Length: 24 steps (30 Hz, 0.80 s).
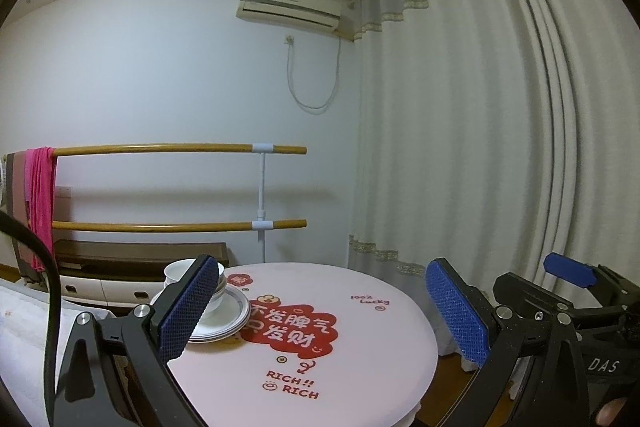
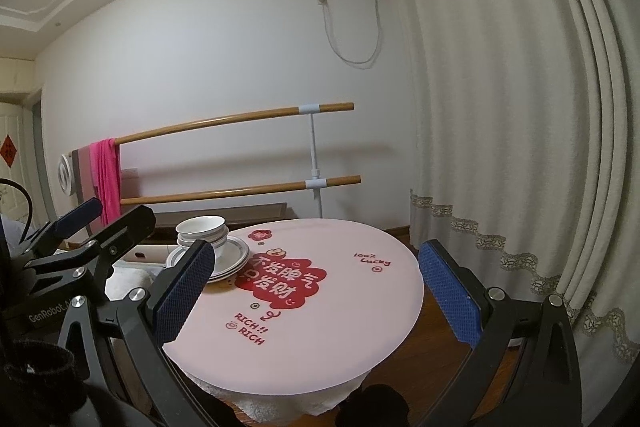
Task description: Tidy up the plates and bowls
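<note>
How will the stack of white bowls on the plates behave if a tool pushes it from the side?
The stack of bowls is tall and narrow, so it could tip or shift. It looks like glazed ceramic, probably rigid, slippery and breakable. It rests on the stacked plates near the edge of the round table, so it might slide off.

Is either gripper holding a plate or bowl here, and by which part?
Nothing is held. The left gripper and right gripper are both open, apart from the bowls stacked on the plates.
</note>
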Tool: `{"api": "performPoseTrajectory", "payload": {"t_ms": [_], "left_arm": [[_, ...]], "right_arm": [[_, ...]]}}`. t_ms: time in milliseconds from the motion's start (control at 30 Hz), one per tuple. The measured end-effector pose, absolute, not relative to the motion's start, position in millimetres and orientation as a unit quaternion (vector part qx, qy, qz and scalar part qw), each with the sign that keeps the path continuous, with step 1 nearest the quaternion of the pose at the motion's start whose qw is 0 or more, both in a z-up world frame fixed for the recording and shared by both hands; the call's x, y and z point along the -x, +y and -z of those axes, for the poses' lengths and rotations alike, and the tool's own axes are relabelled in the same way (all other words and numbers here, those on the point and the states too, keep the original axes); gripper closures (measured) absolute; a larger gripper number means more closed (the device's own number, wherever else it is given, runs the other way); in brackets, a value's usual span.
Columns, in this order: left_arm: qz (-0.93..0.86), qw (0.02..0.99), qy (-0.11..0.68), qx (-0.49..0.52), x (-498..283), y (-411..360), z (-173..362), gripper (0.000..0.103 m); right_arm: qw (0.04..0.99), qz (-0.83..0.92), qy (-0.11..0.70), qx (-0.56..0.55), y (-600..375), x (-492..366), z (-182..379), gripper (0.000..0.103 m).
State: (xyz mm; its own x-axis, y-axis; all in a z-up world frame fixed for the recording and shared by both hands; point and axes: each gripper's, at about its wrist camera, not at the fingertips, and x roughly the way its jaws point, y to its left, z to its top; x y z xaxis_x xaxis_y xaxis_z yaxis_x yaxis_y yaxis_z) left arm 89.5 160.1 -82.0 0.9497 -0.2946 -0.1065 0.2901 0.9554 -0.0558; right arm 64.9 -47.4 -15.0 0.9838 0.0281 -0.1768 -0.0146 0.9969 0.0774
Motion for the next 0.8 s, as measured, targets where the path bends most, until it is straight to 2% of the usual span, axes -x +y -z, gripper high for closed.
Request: {"api": "performPoseTrajectory", "payload": {"t_ms": [800], "left_arm": [[0.137, 0.988, 0.065, 0.01, -84.0, 150.2, 81.7, 0.001]], "right_arm": [[0.994, -0.012, 0.101, -0.044, -51.3, -62.1, 16.8, 0.0]]}}
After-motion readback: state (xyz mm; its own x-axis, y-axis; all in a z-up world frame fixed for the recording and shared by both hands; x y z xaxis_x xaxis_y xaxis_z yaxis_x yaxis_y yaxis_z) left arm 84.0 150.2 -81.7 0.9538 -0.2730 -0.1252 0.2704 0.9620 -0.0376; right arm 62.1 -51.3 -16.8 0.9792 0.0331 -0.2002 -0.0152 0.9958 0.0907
